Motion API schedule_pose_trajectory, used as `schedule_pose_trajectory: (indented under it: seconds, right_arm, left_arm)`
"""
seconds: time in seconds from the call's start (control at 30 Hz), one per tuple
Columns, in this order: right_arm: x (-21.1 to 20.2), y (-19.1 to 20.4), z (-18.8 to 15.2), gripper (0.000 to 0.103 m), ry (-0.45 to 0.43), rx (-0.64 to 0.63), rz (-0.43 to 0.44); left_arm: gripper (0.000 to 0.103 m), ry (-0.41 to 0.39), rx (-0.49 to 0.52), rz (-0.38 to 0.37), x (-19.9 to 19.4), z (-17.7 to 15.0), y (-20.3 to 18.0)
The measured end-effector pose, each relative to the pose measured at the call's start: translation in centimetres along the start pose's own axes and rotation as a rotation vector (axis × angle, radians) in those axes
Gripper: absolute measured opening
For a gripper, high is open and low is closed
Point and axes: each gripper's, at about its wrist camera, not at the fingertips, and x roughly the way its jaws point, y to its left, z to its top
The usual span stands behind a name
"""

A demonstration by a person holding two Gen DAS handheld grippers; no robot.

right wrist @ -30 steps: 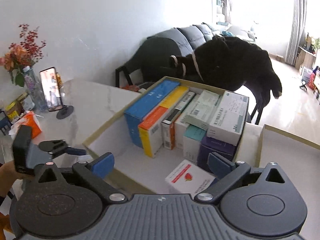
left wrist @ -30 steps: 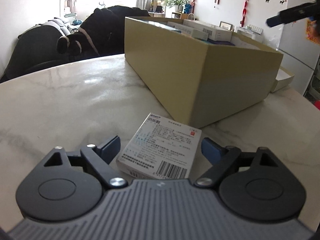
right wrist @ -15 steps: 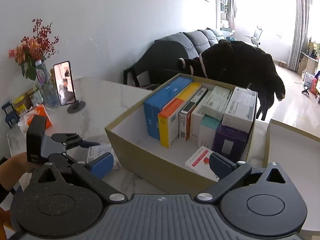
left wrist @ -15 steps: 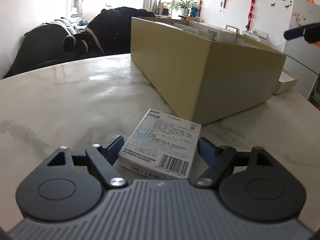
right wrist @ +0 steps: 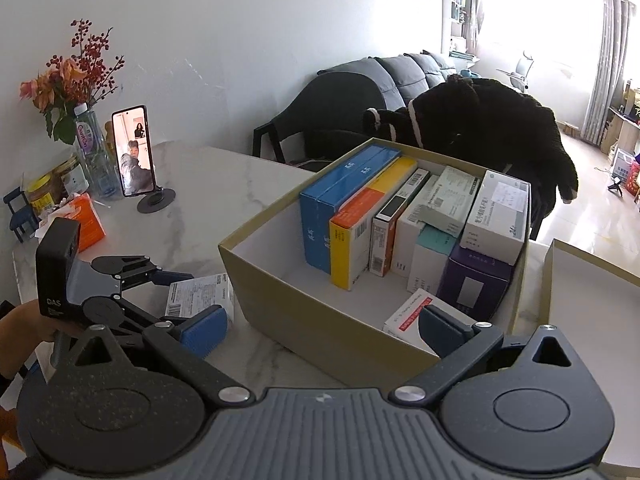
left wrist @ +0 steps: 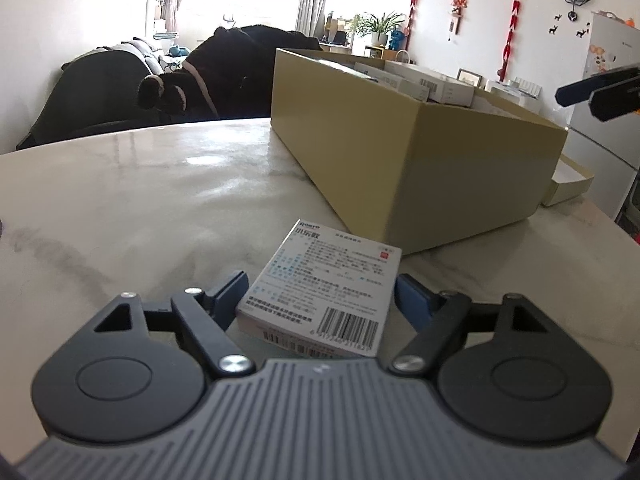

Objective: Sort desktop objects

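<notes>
Sorting looks mostly done to us: the cardboard box [right wrist: 336, 336] already holds a row of upright medicine cartons, with one red-and-white carton lying flat on its floor. What's left, as far as we see, is the white medicine box [left wrist: 320, 292] lying flat on the tabletop [left wrist: 160, 200] just beside the cardboard box. Our left claw [left wrist: 320, 294] straddles it, pads close on both sides, apparently not yet pressing. Our right claw [right wrist: 320, 324] hangs wide and empty over the near box wall. Tabletop is pale glossy marble; phone on stand [right wrist: 134, 152], flower bottle, sofa and bright window behind.
</notes>
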Motion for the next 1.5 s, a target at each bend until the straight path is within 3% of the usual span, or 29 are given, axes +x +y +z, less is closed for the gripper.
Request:
schedule_pose_trajectory:
  seconds: [0.67, 0.9, 1.5]
  right_arm:
    - [0.6, 0.1, -0.1, 0.102, 0.012, 0.005, 0.009]
    - [0.7, -0.3, -0.2, 0.102, 0.012, 0.02, 0.013]
    - [0.7, -1.2, 0.0, 0.102, -0.007, 0.054, 0.0]
  left_arm:
    - [0.08, -0.036, 0.019, -0.028, -1.7, 0.1, -1.1]
    - [0.08, -0.044, 0.017, -0.073, -2.3, 0.0, -1.8]
    - [0.08, -0.13, 0.116, -0.146, -4.9, 2.1, -4.3]
